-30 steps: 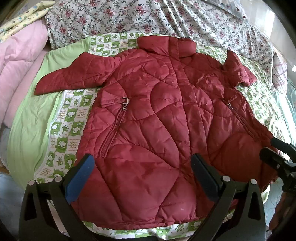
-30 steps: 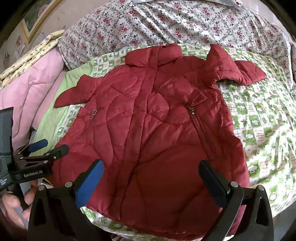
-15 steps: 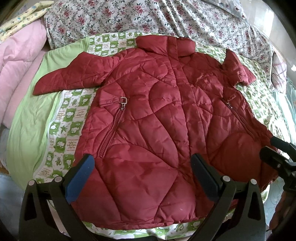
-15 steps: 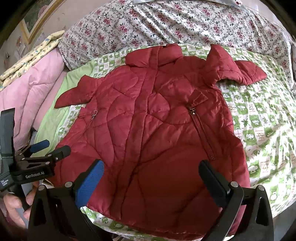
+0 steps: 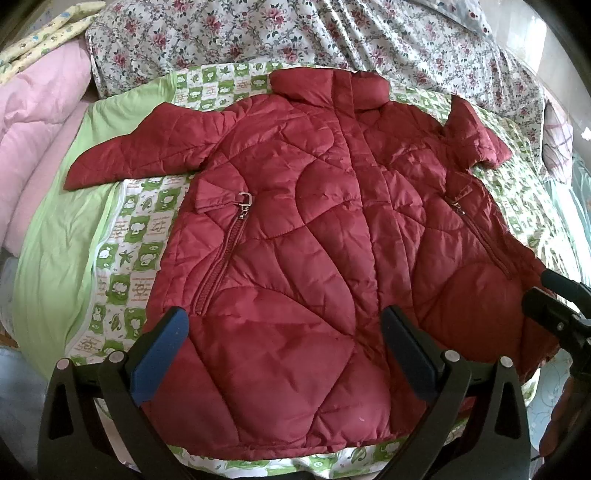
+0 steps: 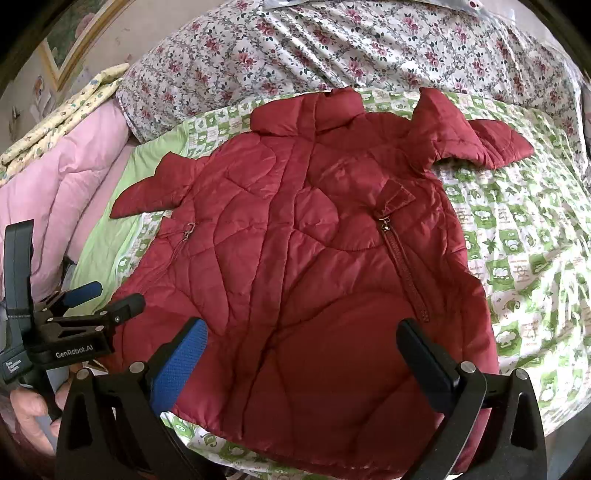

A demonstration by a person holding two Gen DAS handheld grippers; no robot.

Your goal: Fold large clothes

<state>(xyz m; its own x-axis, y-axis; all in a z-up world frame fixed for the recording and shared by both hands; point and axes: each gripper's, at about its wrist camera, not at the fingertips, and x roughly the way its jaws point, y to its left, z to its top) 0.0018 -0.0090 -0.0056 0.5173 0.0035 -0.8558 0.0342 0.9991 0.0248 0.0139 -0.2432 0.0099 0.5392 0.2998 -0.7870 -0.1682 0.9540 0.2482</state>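
You are at a bed, on a green-checked quilt (image 5: 140, 236) with a floral sheet (image 5: 332, 33) at its head and a pink duvet (image 6: 62, 177) along one side. The quilted red jacket (image 5: 314, 229) lies front up in the quilt's middle, collar toward the head, and over the last second it has barely shifted in view. So folding has not begun. Your left gripper (image 5: 284, 354) and right gripper (image 6: 299, 362) both hover spread wide over the hem, holding nothing. Nothing blocks the jacket; its right sleeve (image 6: 480, 144) lies bunched.
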